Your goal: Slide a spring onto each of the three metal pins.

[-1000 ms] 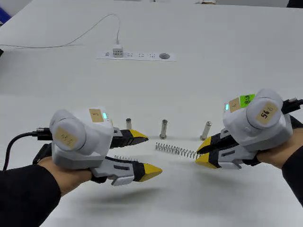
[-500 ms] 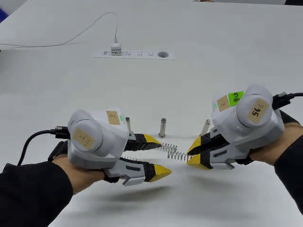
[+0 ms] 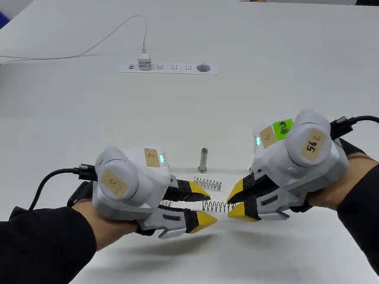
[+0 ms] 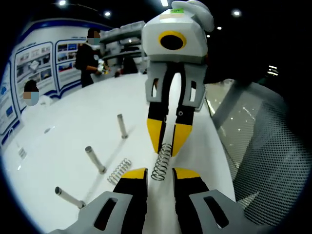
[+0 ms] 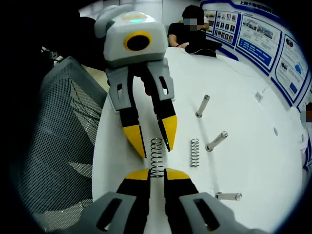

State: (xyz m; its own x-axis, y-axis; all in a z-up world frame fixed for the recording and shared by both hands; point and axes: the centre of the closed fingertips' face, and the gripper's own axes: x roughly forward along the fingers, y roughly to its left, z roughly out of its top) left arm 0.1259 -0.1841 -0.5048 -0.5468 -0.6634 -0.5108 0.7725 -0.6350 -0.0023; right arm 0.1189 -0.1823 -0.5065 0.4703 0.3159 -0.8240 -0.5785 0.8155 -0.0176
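Observation:
My right gripper (image 3: pixel 237 201) (image 5: pixel 157 174) is shut on one end of a thin wire spring (image 3: pixel 216 206) (image 5: pixel 156 152) and holds it level above the white table. Its free end lies between the jaws of my left gripper (image 3: pixel 204 205) (image 4: pixel 161 174), which faces it and stands open. A second spring (image 3: pixel 207 183) (image 4: pixel 119 170) (image 5: pixel 194 152) lies loose on the table just beyond. Three bare metal pins stand upright in a row: far (image 4: pixel 122 126), middle (image 3: pixel 203 160) (image 4: pixel 95 159) and near (image 4: pixel 68 197). In the head view the gripper bodies cover the outer two pins.
A white power strip (image 3: pixel 167 68) with a plug and cable lies far back on the table (image 3: pixel 284 89). A mesh chair (image 5: pixel 73 112) stands off the table's near edge. People sit and stand at the room's far side.
Both grippers have moved inward toward each other. The spring in the right gripper now reaches between the left gripper's open jaws. The loose spring has come out from behind the left gripper.

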